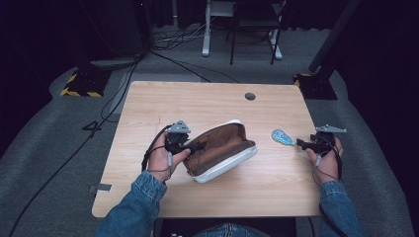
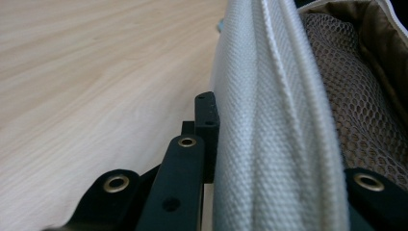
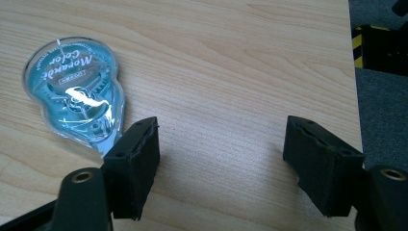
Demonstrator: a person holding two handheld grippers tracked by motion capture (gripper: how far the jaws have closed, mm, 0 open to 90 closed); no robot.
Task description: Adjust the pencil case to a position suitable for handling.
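Pouch (image 1: 220,152) mid-table (image 1: 207,101); tape dispenser (image 1: 283,137) right of it, apparently apart.

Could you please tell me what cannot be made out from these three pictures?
- Pouch contents: high view too small; left gripper view's mesh pocket screens them.
- Left gripper far jaw: behind pouch wall.
- Correction tape tip: behind right gripper's jaw.

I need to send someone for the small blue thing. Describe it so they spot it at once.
On the light wooden table, look right of the open white pouch with its brown lining. The correction tape dispenser lies flat there, just ahead of the right tongs. It is the small, teardrop-shaped piece of clear teal plastic with white lettering.
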